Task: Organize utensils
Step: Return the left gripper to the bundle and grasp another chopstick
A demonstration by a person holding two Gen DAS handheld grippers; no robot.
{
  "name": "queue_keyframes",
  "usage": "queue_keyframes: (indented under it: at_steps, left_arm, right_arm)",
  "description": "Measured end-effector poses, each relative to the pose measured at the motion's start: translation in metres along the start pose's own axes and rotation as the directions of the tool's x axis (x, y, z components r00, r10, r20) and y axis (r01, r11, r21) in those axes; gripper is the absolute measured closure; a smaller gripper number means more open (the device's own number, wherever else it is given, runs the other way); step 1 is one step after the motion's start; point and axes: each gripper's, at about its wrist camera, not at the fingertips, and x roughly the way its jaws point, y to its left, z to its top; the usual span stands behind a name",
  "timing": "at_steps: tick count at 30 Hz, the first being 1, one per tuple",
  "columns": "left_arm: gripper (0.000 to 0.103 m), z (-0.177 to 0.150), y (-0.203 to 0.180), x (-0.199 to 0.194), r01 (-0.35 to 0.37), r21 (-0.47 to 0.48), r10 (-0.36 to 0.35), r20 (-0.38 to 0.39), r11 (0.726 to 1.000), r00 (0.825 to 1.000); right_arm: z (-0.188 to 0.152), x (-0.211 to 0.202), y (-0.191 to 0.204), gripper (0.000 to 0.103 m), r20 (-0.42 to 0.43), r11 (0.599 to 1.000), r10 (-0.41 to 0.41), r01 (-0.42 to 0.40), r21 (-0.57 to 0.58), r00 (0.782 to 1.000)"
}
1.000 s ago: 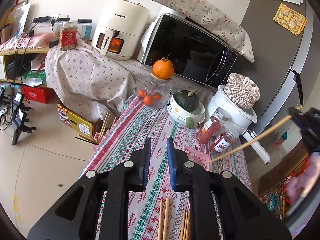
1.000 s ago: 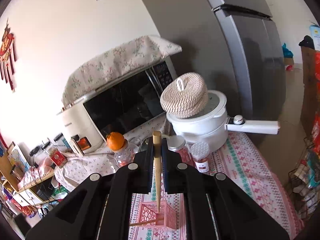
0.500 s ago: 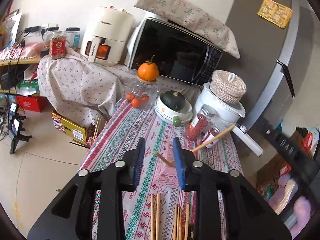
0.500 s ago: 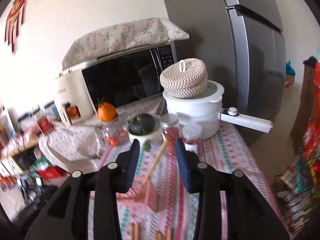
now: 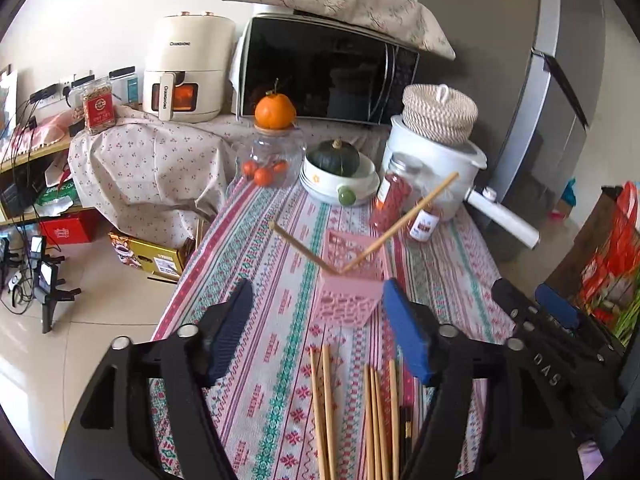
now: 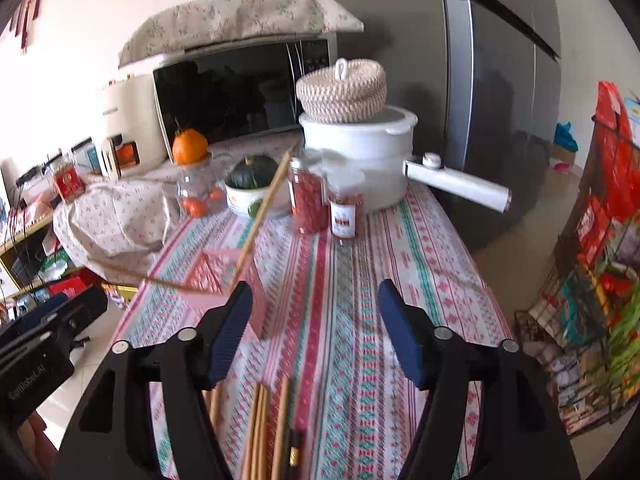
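Note:
A pink perforated basket [image 5: 347, 285] stands on the striped tablecloth [image 5: 280, 280], with two wooden chopsticks in it. One chopstick [image 5: 301, 247] leans left, the other [image 5: 402, 222] leans right. Several loose chopsticks [image 5: 326, 408] lie on the cloth just under my left gripper [image 5: 320, 334]. Its jaws are opening and hold nothing, and the basket stands a little ahead of them. In the right wrist view my right gripper [image 6: 315, 330] is also opening and empty, with the basket [image 6: 218, 270] ahead to its left and loose chopsticks [image 6: 264, 432] below.
Behind the basket stand two red-filled jars [image 5: 394, 200], a white pot with a woven lid [image 5: 434, 148], a bowl holding a green squash [image 5: 338, 170] and a glass jar topped by an orange [image 5: 274, 148]. A microwave [image 5: 320, 72] and fridge [image 6: 500, 80] close the back. The floor drops off at the left.
My right gripper let go of its chopstick, which now leans in the basket, then opened wide and sank. My left gripper opened and moved closer to the basket.

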Motion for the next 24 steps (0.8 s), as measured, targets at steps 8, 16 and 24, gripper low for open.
queue_keyframes:
  at_steps: [8, 16, 24]
  left_arm:
    - [0.019, -0.026, -0.002, 0.017, -0.044, 0.037, 0.047, -0.108, 0.998, 0.993]
    - [0.007, -0.043, 0.012, 0.057, -0.057, 0.030, 0.063, -0.314, 0.998, 0.947]
    - [0.007, -0.053, 0.029, 0.095, -0.083, -0.059, 0.047, -0.457, 0.995, 0.888]
  right_arm:
    - [-0.029, 0.006, -0.013, 0.013, -0.065, 0.998, -0.063, 0.062, -0.014, 0.996]
    - [-0.061, 0.040, -0.038, 0.007, -0.275, 0.993, -0.121, 0.113, -0.047, 0.954]
    - [-0.083, 0.054, -0.057, 0.007, -0.409, 0.994, -0.105, 0.090, -0.055, 0.907]
